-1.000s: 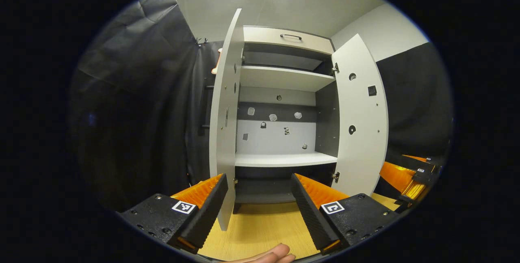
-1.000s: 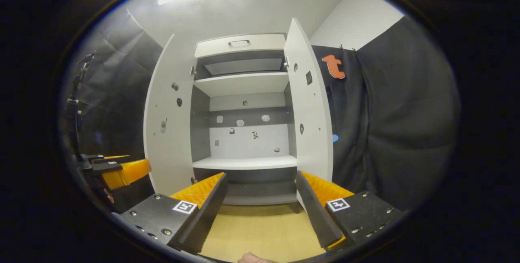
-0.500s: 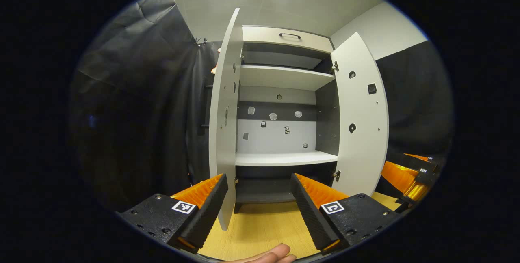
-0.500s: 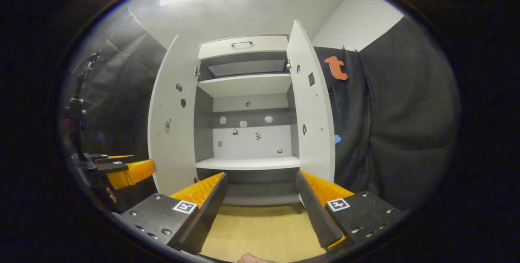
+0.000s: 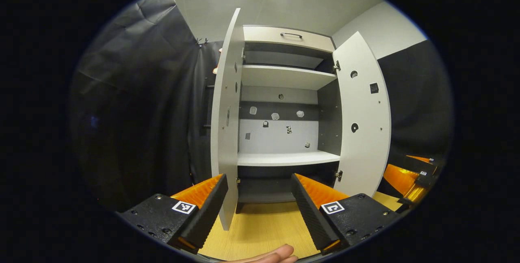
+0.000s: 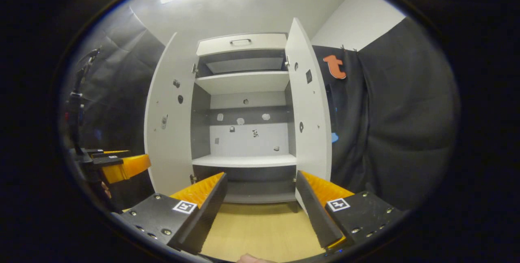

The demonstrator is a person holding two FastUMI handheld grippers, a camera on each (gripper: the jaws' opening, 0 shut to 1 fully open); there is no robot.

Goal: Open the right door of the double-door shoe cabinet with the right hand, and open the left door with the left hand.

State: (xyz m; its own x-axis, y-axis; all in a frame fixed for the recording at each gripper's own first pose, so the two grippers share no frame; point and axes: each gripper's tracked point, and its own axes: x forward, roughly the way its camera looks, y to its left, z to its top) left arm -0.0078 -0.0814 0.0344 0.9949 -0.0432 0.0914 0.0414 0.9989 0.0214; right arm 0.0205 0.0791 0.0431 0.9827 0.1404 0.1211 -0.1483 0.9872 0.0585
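The white shoe cabinet [image 5: 284, 80] stands ahead with both doors swung wide and its shelves bare. In the left gripper view the left door [image 5: 225, 125] is seen almost edge-on, its free edge just right of my left finger. My left gripper [image 5: 258, 202] is open and holds nothing. The right door [image 5: 363, 121] stands open, with my right gripper [image 5: 408, 175] low beside it. In the right gripper view my right gripper [image 6: 260, 202] is open below the right door [image 6: 310, 113]. My left gripper [image 6: 118, 165] hovers near the left door's [image 6: 168, 125] outer edge.
A drawer with a dark handle [image 5: 290, 35] tops the cabinet. Light wooden floor [image 5: 260, 230] lies under both grippers. Black cloth [image 6: 390, 125] hangs on either side. A dark stand [image 6: 75, 104] rises at the left of the right gripper view. A person's fingertip [image 5: 268, 255] shows at the bottom.
Both views have shifted only slightly. The doors stand as wide as before and both grippers have stayed open.
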